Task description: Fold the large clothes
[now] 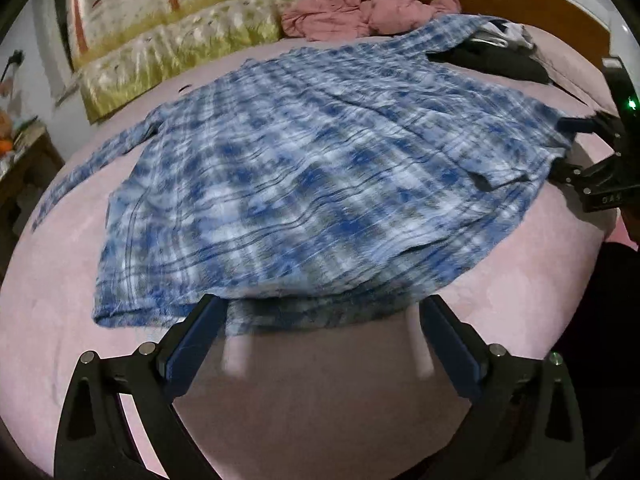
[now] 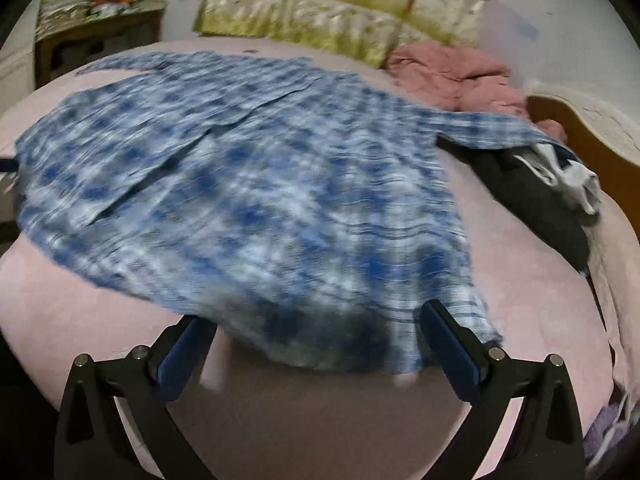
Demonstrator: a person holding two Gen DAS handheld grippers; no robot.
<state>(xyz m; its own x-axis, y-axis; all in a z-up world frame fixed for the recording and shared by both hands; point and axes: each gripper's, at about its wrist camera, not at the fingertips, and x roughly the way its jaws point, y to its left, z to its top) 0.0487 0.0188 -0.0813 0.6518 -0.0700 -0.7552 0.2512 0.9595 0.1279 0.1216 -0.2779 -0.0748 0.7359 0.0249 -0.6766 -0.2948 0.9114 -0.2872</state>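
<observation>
Shirt (image 1: pixel 320 184) flat on bed (image 1: pixel 60 320) w/ both hand-held grippers agape.

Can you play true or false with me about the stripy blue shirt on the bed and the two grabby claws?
1. The blue plaid shirt lies spread out on the pink bed. True.
2. The left gripper is squeezed tight shut. False: its jaws stand wide apart at the shirt's near edge.
3. The right gripper is open too. True.
4. A pink bundle of cloth sits at the far end of the bed. True.
5. The shirt is already folded into a small neat square. False: it lies open and flat, with a sleeve stretched out to the side.
6. The dark clothes lie on top of the shirt. False: a shirt sleeve drapes over them.
</observation>
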